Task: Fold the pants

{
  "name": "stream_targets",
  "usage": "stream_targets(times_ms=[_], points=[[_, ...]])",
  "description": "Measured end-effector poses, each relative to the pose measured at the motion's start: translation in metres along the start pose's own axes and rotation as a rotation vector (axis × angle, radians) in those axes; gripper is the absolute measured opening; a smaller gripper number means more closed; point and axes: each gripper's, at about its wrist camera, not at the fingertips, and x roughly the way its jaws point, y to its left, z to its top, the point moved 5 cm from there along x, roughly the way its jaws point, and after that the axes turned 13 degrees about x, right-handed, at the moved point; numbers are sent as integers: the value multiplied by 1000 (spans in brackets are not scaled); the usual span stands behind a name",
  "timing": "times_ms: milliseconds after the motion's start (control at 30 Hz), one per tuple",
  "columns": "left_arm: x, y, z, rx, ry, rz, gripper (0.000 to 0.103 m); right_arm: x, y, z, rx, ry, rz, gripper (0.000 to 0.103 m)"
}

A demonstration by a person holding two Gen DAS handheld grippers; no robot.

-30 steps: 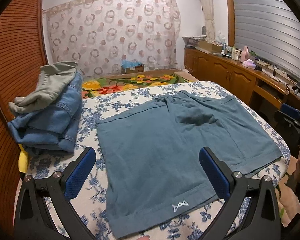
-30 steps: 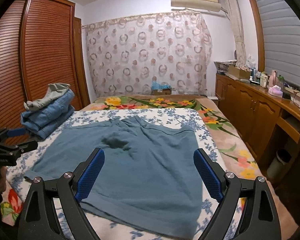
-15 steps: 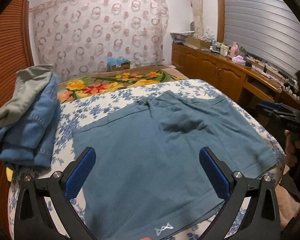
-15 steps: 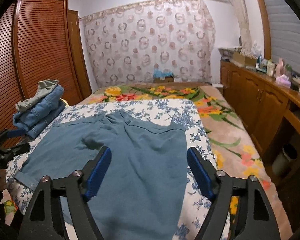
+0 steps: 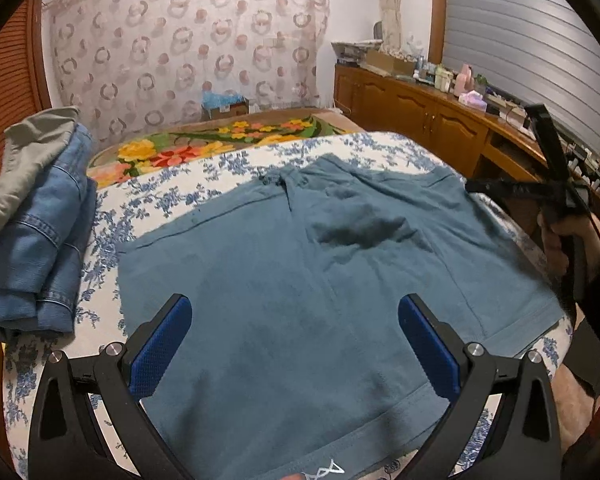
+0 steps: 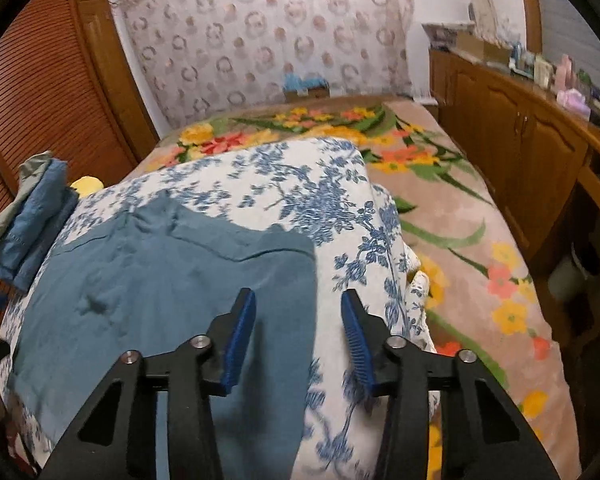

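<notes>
Teal-blue pants (image 5: 300, 272) lie spread flat on the bed's blue floral sheet (image 5: 204, 188). My left gripper (image 5: 296, 344) is open and empty above the near hem. The right gripper shows in this view at the far right (image 5: 556, 196), held in a hand beside the pants' right edge. In the right wrist view the pants (image 6: 160, 280) lie at the left. My right gripper (image 6: 298, 338) is partly open and empty, its jaws astride the pants' right edge over the sheet (image 6: 300, 184).
A pile of folded jeans with a grey garment on top (image 5: 32, 216) sits at the bed's left edge. A flowered blanket (image 6: 460, 216) covers the far and right side. Wooden cabinets (image 6: 520, 128) run along the right wall; a louvred wardrobe (image 6: 40, 92) stands left.
My right gripper has moved right to the pants' right edge, tilted down, and its jaws have narrowed. My left gripper has shifted a little right and closer over the near hem.
</notes>
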Motion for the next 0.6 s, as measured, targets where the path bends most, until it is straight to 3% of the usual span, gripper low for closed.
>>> stream_targets(times_ms=[233,400,500,600], points=[[8,0,-6,0,25,-4,103,2,3,13,-4,14,-37,25],[11,-1,-9,1,32,-4,103,-1,17,5,-59,13,-36,20],[12,-2,-12,2,37,-4,103,-7,21,2,-96,11,-39,7],[13,0,-14,2,42,-1,103,-25,16,12,-104,-76,-92,5]])
